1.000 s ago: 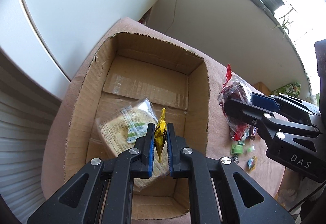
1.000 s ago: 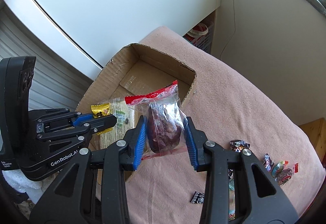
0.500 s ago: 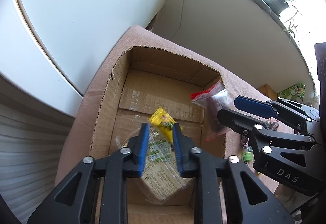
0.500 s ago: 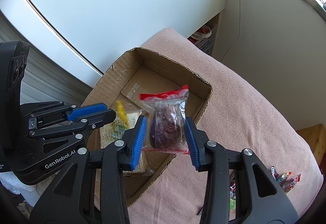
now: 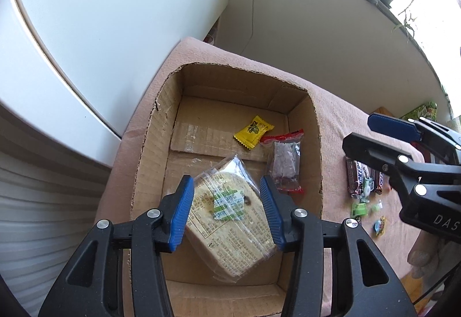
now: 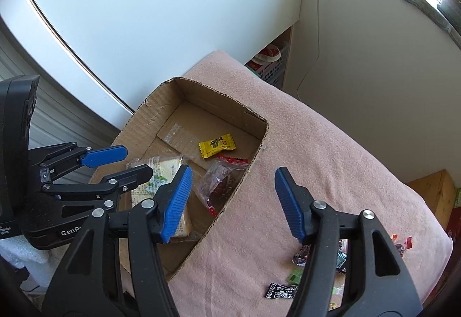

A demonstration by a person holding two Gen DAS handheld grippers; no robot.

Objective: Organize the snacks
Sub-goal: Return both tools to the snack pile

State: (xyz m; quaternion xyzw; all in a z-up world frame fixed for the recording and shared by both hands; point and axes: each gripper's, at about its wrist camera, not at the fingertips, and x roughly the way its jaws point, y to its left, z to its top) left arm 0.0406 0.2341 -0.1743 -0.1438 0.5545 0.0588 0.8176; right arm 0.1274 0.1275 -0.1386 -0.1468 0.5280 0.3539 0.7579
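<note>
Now both claws, left claw and right claw, have just been opening and stand apart, empty. Yellow foil candy and clear red-edged snack pouch lie in the brown cardboard box, the pouch at the candy's 4 o'clock, touching it.

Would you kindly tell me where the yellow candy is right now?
The yellow candy lies on the cardboard box floor near its far wall, just left of the red-sealed clear snack bag in the left wrist view.
</note>
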